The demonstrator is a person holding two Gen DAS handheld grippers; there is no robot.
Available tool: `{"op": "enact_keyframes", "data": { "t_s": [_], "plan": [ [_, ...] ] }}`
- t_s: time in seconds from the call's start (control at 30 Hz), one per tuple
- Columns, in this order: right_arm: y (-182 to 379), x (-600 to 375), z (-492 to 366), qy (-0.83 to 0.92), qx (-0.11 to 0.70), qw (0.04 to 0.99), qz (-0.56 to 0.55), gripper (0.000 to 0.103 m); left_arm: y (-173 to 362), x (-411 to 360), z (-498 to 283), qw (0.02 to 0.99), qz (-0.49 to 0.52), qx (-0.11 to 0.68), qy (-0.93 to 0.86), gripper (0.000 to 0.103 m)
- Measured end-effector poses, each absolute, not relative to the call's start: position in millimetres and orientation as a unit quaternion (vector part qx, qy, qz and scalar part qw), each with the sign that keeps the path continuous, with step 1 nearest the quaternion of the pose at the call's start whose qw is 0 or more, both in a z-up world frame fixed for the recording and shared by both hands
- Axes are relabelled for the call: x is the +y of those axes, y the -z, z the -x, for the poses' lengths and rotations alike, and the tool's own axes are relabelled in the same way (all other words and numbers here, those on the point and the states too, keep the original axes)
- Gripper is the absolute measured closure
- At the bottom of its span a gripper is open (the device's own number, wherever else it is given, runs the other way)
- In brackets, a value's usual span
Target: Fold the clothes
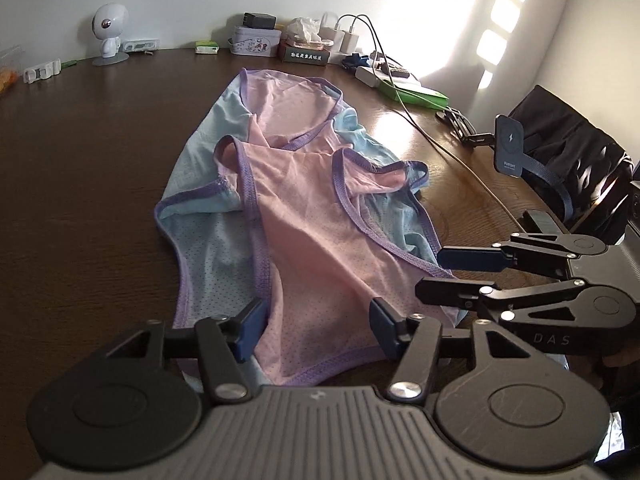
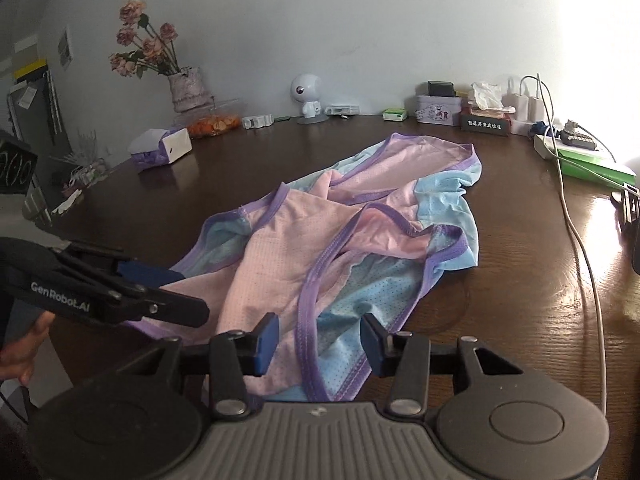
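A pink and light-blue mesh vest with purple trim (image 1: 304, 216) lies crumpled on the dark wooden table (image 1: 88, 168), its near hem at the front edge. My left gripper (image 1: 318, 330) is open, its fingers over the near hem with pink cloth between them, not pinched. My right gripper (image 1: 430, 276) comes in from the right, jaws apart beside the vest's right edge. In the right wrist view the vest (image 2: 344, 236) lies ahead; my right gripper (image 2: 320, 340) is open over the near hem, and my left gripper (image 2: 192, 294) reaches in from the left over the pink edge.
Along the wall stand a white robot figure (image 1: 108, 32), a tin box (image 1: 256, 40), tissues, chargers with cables (image 1: 404, 104) and a green box (image 1: 416, 96). A black chair (image 1: 572, 152) is at right. A flower vase (image 2: 188, 88) and tissue box (image 2: 160, 148) stand left.
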State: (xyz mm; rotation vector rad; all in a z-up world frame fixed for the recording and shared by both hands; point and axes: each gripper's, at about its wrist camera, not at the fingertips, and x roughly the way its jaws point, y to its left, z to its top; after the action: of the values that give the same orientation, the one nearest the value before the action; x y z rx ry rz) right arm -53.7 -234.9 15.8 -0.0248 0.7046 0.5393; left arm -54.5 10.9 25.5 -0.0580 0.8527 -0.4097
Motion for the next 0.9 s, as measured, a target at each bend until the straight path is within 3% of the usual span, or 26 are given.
{"op": "enact_keyframes", "data": {
  "t_s": [0.07, 0.17, 0.27, 0.5, 0.57, 0.9],
  "plan": [
    [-11, -233, 55, -0.264, 0.345, 0.9, 0.017, 0.069, -24, 10, 54, 0.888, 0.021, 0.419, 0.187, 0.079],
    [-9, -235, 62, -0.267, 0.334, 0.904, 0.024, 0.072, -25, 13, 55, 0.885, 0.022, 0.429, 0.18, 0.086],
    [-9, -239, 64, -0.262, 0.333, 0.906, 0.026, 0.082, -26, 16, 58, 0.882, 0.026, 0.434, 0.183, 0.087],
    [-11, -232, 56, -0.275, 0.336, 0.9, 0.034, 0.083, -26, 25, 48, 0.88, 0.047, 0.437, 0.178, 0.09],
    [-12, -230, 56, -0.271, 0.33, 0.904, 0.043, 0.096, -28, 24, 47, 0.88, 0.042, 0.437, 0.183, 0.099],
    [-35, -234, 31, -0.242, 0.282, 0.929, 0.001, 0.099, -49, 39, 27, 0.9, 0.071, 0.401, 0.156, 0.101]
  ]
}}
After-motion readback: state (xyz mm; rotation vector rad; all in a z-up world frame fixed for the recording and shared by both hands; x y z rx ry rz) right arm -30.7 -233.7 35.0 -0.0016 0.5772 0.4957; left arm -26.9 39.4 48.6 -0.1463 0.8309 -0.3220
